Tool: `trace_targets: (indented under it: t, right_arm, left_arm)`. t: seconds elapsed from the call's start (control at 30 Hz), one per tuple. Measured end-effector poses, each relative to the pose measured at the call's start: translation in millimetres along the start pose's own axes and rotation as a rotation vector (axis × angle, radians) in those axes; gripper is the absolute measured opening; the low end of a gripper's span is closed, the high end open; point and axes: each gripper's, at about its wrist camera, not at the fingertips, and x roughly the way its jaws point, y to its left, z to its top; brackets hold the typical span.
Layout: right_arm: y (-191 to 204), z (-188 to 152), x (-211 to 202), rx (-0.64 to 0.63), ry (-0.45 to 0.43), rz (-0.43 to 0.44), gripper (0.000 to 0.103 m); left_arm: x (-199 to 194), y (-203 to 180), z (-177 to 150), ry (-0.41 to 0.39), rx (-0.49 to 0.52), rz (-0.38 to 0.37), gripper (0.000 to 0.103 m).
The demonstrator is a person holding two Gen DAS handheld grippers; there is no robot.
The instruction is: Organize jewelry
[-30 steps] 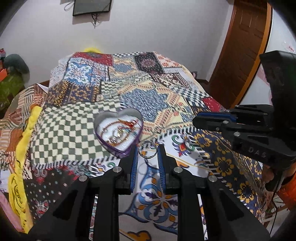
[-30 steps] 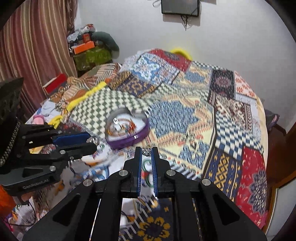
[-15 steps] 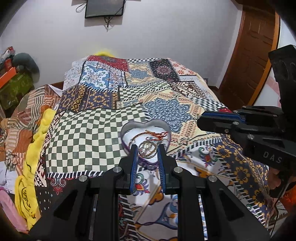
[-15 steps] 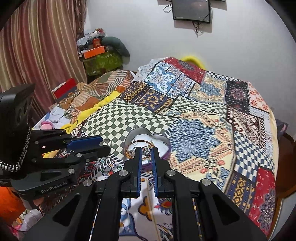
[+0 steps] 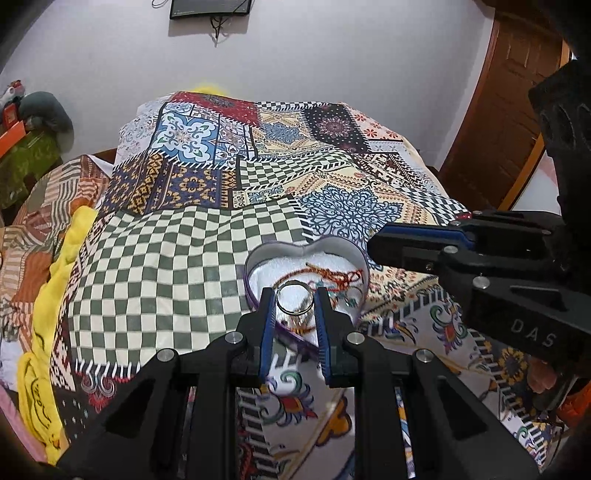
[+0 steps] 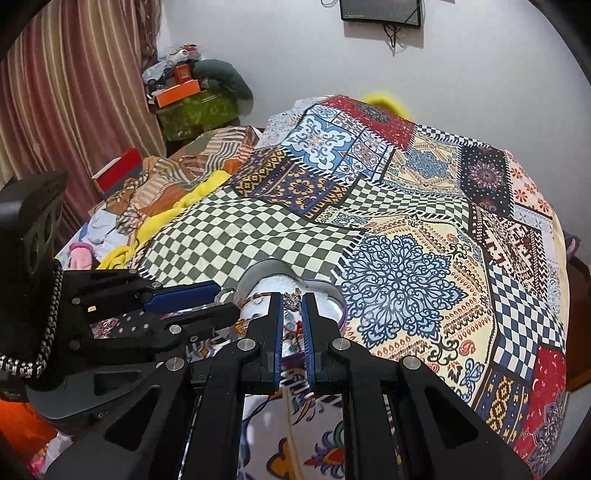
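Silver ring (image 5: 294,301) pinched in left gripper (image 5: 294,301) (right gripper (image 6: 293,301) clamps a charm (image 6: 291,300))

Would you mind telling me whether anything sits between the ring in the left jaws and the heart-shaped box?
Nothing visible does. The ring is held in the left gripper right over the open heart-shaped box, with only red bracelets lying inside.

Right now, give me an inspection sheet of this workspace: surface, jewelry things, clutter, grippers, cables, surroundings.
Surface: patchwork bedspread.
Job's things: heart-shaped box with red cord bracelets inside; silver ring; small ornate piece.
Clutter: yellow cloth, clothes pile.
Grippers: left gripper shut on silver ring above the box; right gripper shut on small ornate piece.
Cables: wires under wall screen.
Surroundings: curtain, wooden door.
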Motion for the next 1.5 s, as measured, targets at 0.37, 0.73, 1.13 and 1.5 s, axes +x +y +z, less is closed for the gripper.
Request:
trace_targets:
  t: [0.37, 0.73, 1.13, 1.5]
  right_arm:
    - [-11.9, 3.4, 17.4, 0.020, 0.036, 0.005, 0.009]
    - [-11.1, 5.1, 20.5, 0.018, 0.044, 0.003, 0.009]
    - [1.5, 13.6, 28.6, -0.012, 0.068, 0.026, 0.009]
    - [8.6, 8.2, 46.1, -0.046, 0.111, -0.011, 0.009]
  left_arm:
    - [28.3, 4.2, 13.4, 0.039, 0.016, 0.001, 0.020]
    - [32.5, 6.6, 13.1, 0.055, 0.008, -0.001, 0.020]
    - [-1.5, 20.2, 11.3, -0.018, -0.029, 0.066, 0.027]
    - [0.6, 41.6, -1.3, 0.017, -0.053, 0.096, 0.031]
